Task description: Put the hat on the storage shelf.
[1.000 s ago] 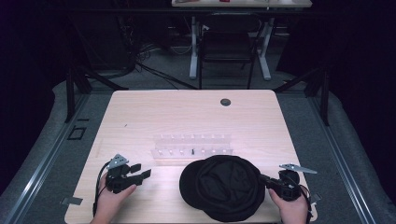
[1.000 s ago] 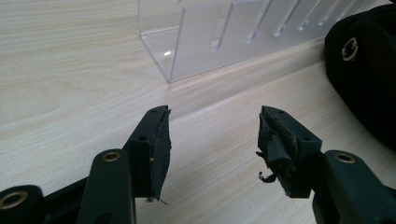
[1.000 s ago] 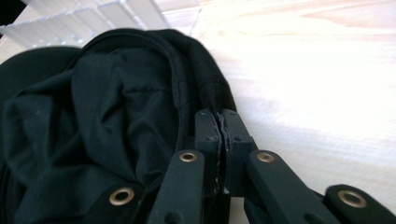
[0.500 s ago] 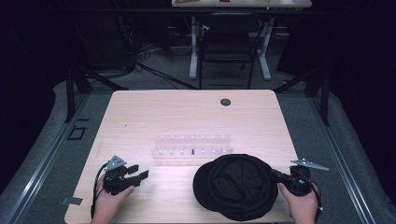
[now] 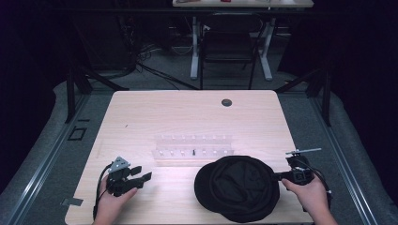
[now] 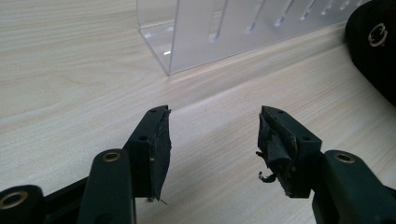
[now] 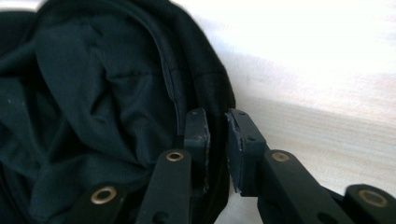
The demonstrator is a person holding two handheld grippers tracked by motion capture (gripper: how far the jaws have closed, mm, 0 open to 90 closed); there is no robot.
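Note:
A black fabric hat lies upside down, its lining up, near the table's front edge, right of centre. My right gripper is at the hat's right side. In the right gripper view its jaws are shut on the hat's rim, one jaw inside and one outside. My left gripper rests low at the front left, well apart from the hat. It stands open with nothing between its jaws but bare wood. The hat's edge shows at the far right of the left gripper view.
A clear acrylic rack with slots lies across the middle of the table, just behind the hat, and its corner is ahead of my left gripper. A small dark piece sits in it. A round black grommet is at the back.
My right gripper has moved to the right and dragged the hat along by its rim. The left gripper has hardly moved and stays open.

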